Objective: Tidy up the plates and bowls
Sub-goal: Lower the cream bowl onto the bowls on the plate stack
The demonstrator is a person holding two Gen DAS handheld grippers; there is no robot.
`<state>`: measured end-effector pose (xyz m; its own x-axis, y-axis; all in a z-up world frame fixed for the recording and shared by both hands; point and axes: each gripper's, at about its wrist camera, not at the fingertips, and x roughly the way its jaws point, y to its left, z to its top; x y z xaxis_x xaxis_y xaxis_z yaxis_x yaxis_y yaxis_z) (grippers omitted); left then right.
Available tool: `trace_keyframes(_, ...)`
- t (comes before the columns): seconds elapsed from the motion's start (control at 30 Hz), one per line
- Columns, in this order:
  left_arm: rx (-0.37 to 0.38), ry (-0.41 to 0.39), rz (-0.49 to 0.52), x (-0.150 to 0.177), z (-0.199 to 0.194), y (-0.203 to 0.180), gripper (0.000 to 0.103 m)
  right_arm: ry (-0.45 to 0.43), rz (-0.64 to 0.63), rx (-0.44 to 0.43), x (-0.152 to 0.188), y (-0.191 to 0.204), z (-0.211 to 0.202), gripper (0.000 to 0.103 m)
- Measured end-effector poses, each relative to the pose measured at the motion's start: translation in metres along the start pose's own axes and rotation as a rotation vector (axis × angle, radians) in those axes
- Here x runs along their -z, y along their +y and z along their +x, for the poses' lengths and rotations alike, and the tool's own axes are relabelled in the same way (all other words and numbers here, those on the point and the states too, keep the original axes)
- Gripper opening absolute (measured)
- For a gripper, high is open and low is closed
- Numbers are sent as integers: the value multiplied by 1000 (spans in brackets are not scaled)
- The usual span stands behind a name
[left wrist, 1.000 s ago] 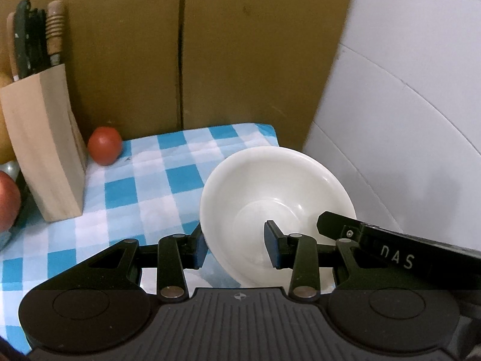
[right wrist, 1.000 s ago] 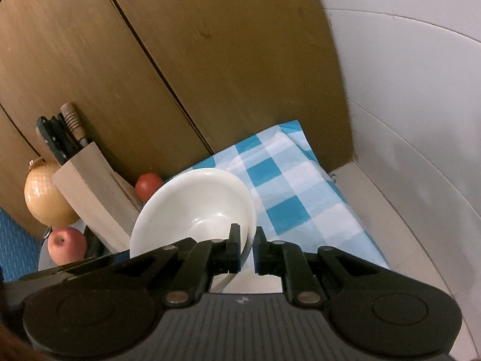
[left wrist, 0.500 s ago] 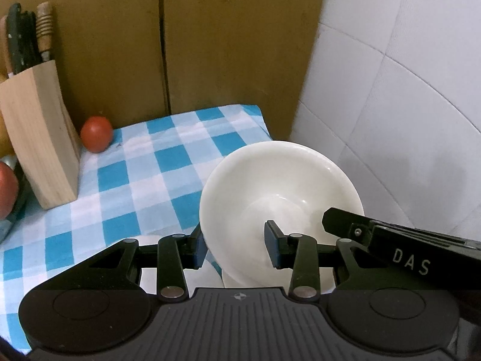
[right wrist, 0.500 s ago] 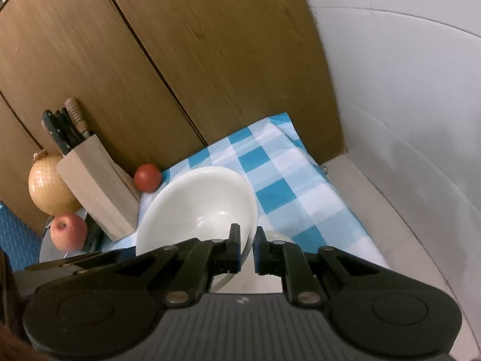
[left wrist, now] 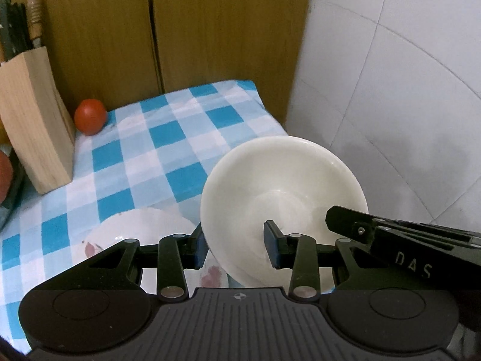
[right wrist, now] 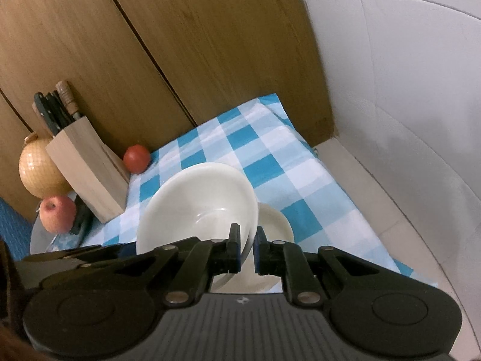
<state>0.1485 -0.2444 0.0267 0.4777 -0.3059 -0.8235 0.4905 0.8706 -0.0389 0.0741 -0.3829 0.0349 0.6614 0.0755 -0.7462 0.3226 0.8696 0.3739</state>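
A white bowl point(left wrist: 282, 180) hangs tilted above the blue checked cloth point(left wrist: 168, 138), held from two sides. My left gripper point(left wrist: 236, 246) is shut on its near-left rim, one finger outside the wall and one inside. My right gripper point(right wrist: 246, 249) is shut on the bowl point(right wrist: 195, 198) at its right rim, and its black body point(left wrist: 399, 240) shows in the left wrist view. Under the bowl lie a white plate with red marks point(left wrist: 141, 228) and a smaller white dish point(right wrist: 276, 222), both partly hidden.
A wooden knife block point(left wrist: 33, 120) with knives stands at the left, a tomato point(left wrist: 90, 116) beside it. An apple point(right wrist: 57, 213) and a netted yellow fruit point(right wrist: 39, 174) sit further left. Wooden doors point(left wrist: 210, 30) close the back; a white tiled wall point(left wrist: 390, 105) runs along the right.
Both grippers have carried the bowl lower and toward the near right of the cloth. The plate with red marks has come into view beneath it. Both grips are unchanged.
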Motion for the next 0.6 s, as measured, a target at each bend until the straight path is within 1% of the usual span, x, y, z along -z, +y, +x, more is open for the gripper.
trace_keyframes(0.1,1,22,1,3,5,0,45,9,0,7,3,-1,1,11)
trace_keyframes(0.6,2,64,30,9,13,-3,45,39,19,22,11,-7,4,11)
